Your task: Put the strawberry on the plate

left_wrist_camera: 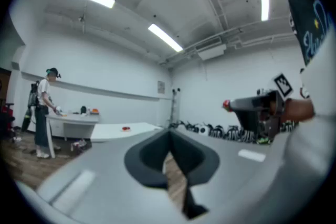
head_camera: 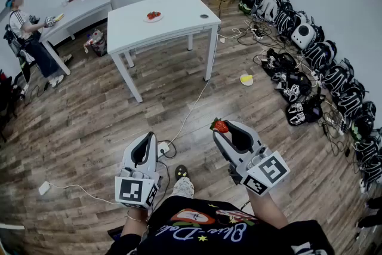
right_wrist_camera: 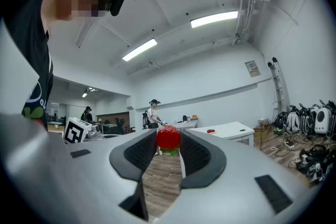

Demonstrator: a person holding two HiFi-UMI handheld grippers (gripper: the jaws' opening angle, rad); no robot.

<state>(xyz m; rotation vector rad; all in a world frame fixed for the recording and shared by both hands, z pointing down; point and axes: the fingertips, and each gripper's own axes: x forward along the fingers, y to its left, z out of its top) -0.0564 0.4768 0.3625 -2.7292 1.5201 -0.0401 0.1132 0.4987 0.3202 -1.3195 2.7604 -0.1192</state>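
Note:
A red strawberry (head_camera: 219,125) with green leaves is pinched between the tips of my right gripper (head_camera: 224,129), which is shut on it above the wooden floor. The right gripper view shows the berry (right_wrist_camera: 168,137) held between the dark ribbed pads. My left gripper (head_camera: 145,136) hangs beside it at the left, shut, its tips meeting with nothing held (left_wrist_camera: 169,136). Far ahead, the small white plate (head_camera: 153,17) with red strawberries on it sits on a white table (head_camera: 179,24). The plate also shows in the right gripper view (right_wrist_camera: 211,131).
A person (head_camera: 27,33) stands at a second white table (head_camera: 83,6) at the far left. Black backpacks (head_camera: 316,74) line the right wall, with cables (head_camera: 185,119) trailing over the floor. A yellow and white object (head_camera: 246,79) lies right of the table.

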